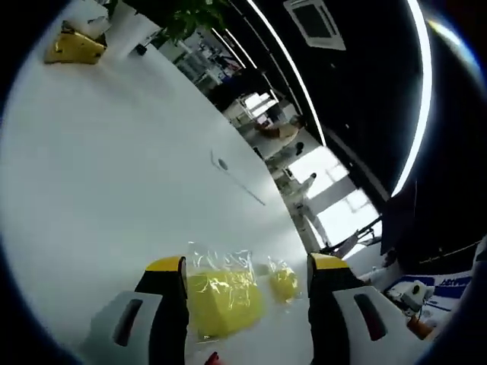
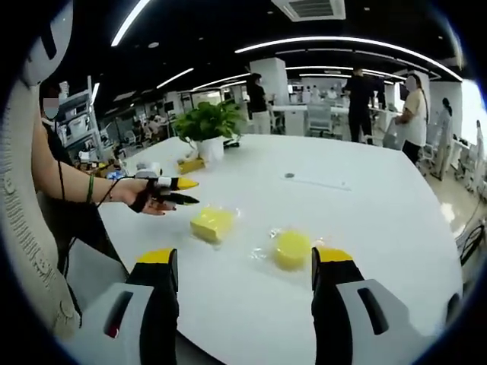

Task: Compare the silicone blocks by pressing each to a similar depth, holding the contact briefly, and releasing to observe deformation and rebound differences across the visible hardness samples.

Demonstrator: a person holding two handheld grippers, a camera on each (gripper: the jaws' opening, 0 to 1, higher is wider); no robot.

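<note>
Yellow-tipped jaws of the left tongs (image 1: 247, 277) rose from the bottom of the left gripper view, spread wide and holding nothing. Between them, close to the tips, lay a square yellow silicone block (image 1: 222, 302) in a clear crinkled wrapper, resting on the white worktop (image 1: 114, 190). Just to its right, nearer the right-hand jaw, sat a smaller round yellow silicone block (image 1: 284, 283), also wrapped. Far beyond the left jaw, at the worktop's distant edge, a yellow object (image 1: 74, 49) stood beside a green plant (image 1: 190, 15).

Moving to the right gripper view, the right tongs (image 2: 247, 262) also stood wide open and empty, with yellow tips framing the scene. Ahead of the gap between the jaws, nearer the right jaw, the round block (image 2: 291, 249) lay on the white worktop (image 2: 365, 198). The square block (image 2: 212, 223) lay slightly farther ahead, toward the left jaw. Beyond the left jaw, a person's hand (image 2: 144, 196) reached over the worktop, its fingers carrying black and yellow pointed covers. A potted plant (image 2: 209, 125) stood farther back on the worktop. People stood in the background office.
</note>
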